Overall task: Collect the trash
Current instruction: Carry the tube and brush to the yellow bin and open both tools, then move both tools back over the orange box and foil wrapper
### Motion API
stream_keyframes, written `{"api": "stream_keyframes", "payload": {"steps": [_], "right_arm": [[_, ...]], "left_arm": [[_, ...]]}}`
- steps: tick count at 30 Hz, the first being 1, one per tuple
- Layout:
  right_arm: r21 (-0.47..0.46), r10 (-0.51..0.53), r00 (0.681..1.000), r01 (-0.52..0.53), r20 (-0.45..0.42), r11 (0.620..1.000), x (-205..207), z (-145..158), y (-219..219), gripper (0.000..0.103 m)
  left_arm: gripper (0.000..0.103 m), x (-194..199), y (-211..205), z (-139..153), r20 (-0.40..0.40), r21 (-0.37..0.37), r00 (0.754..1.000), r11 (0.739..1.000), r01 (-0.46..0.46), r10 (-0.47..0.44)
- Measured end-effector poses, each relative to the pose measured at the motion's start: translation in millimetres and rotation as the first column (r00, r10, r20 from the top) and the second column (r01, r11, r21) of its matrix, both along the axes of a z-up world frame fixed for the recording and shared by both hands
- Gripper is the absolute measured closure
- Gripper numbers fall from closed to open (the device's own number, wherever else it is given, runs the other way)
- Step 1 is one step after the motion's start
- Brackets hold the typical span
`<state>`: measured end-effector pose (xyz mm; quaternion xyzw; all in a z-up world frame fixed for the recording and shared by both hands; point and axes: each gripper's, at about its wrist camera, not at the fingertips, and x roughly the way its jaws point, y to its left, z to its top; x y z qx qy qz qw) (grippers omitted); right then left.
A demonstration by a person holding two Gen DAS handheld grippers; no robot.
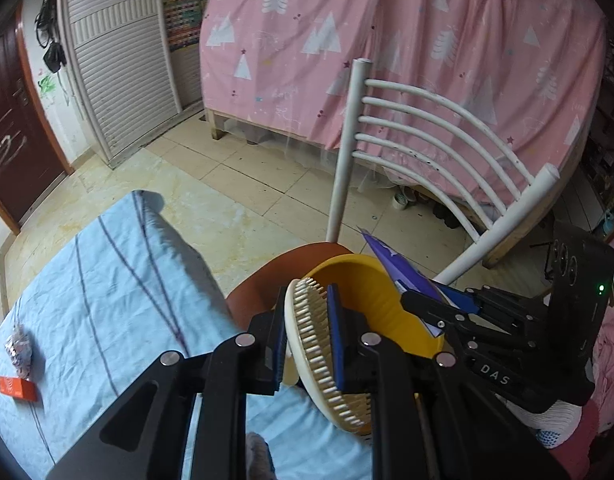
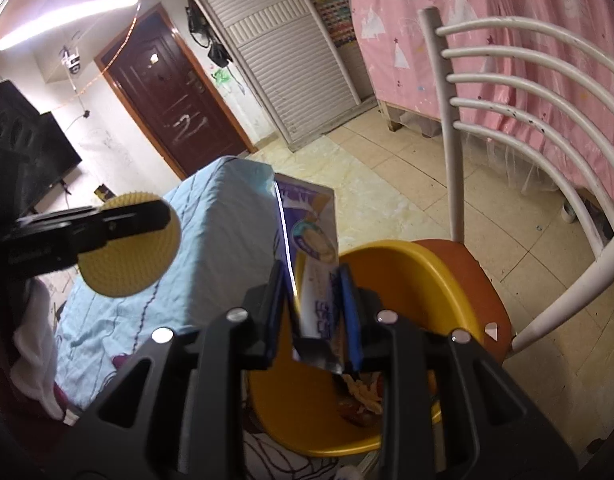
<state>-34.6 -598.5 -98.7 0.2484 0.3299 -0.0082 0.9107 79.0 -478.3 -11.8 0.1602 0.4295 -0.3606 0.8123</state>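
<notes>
My left gripper (image 1: pixel 311 336) is shut on a round cream brush (image 1: pixel 327 360) with pale bristles, held beside a yellow bowl (image 1: pixel 363 292) on an orange chair seat (image 1: pixel 259 288). My right gripper (image 2: pixel 313 312) is shut on a purple snack box (image 2: pixel 311 240) and holds it upright over the yellow bowl (image 2: pixel 407 280), which has wrappers (image 2: pixel 363 396) inside. The right gripper also shows in the left wrist view (image 1: pixel 447 312) with the purple box (image 1: pixel 395 268). The left gripper with the brush (image 2: pixel 135 244) shows at left in the right wrist view.
A white slatted chair back (image 1: pixel 427 140) stands behind the bowl. A blue striped cloth (image 1: pixel 107 300) covers the table, with an orange box (image 1: pixel 19 388) and a crumpled wrapper (image 1: pixel 21 350) at its left. A pink curtain (image 1: pixel 387 40) hangs behind, over tiled floor (image 1: pixel 247 168).
</notes>
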Motion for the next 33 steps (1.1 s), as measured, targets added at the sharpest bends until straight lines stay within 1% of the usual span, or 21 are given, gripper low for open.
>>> {"api": "stream_keyframes", "payload": {"steps": [2, 4, 5, 6, 7, 8, 9, 10, 17, 19, 21, 30, 33], "right_arm": [[0.007, -0.002, 1.0, 0.002, -0.001, 1.0, 0, -1, -3, 0.078], [0.014, -0.004, 1.0, 0.004, -0.005, 1.0, 0, -3, -4, 0.072], [0.015, -0.006, 1.0, 0.006, -0.007, 1.0, 1, -4, -4, 0.071], [0.015, -0.008, 1.0, 0.008, -0.007, 1.0, 1, -3, -4, 0.068], [0.016, -0.011, 1.0, 0.011, -0.007, 1.0, 1, -3, -4, 0.063], [0.016, -0.014, 1.0, 0.014, -0.007, 1.0, 1, -3, -4, 0.06], [0.015, -0.016, 1.0, 0.016, -0.006, 1.0, 1, -3, -4, 0.056], [0.015, -0.016, 1.0, 0.016, -0.006, 1.0, 1, -3, -4, 0.054], [-0.007, 0.009, 1.0, -0.009, -0.007, 1.0, 9, 7, 10, 0.05], [-0.017, 0.018, 1.0, -0.018, -0.007, 1.0, 13, 10, 14, 0.045], [-0.034, 0.034, 0.999, -0.034, -0.008, 0.999, 19, 14, 25, 0.043], [-0.082, 0.119, 0.993, -0.119, -0.009, 0.989, 52, 33, 71, 0.042], [-0.095, 0.147, 0.989, -0.148, -0.017, 0.984, 62, 37, 87, 0.042]], "left_arm": [[0.094, -1, -5, -2, 0.002, -0.001, 1.0, 1.0, 0.001, -0.001], [0.092, -1, -8, -2, 0.003, -0.001, 1.0, 1.0, -0.003, 0.003], [0.091, -1, -9, -3, 0.004, 0.001, 1.0, 1.0, -0.004, 0.004], [0.087, -1, -10, -2, 0.007, 0.002, 1.0, 1.0, -0.005, 0.005], [0.078, -1, -9, -2, 0.005, -0.006, 1.0, 1.0, -0.005, 0.005], [0.072, 0, -9, -1, 0.004, -0.012, 1.0, 1.0, -0.006, 0.006], [0.059, 0, -7, 0, 0.005, -0.018, 1.0, 1.0, -0.011, 0.012], [0.053, 2, -5, 1, 0.008, -0.025, 1.0, 1.0, -0.018, 0.018], [0.051, 6, 14, 8, 0.006, -0.048, 0.999, 0.998, -0.04, 0.041], [0.051, 8, 23, 11, 0.009, -0.06, 0.999, 0.997, -0.05, 0.05], [0.05, 9, 34, 13, 0.013, -0.069, 0.998, 0.996, -0.061, 0.062], [0.045, 26, 96, 25, 0.034, -0.111, 0.986, 0.981, -0.157, 0.161], [0.042, 31, 116, 29, 0.046, -0.122, 0.981, 0.976, -0.183, 0.189]]}}
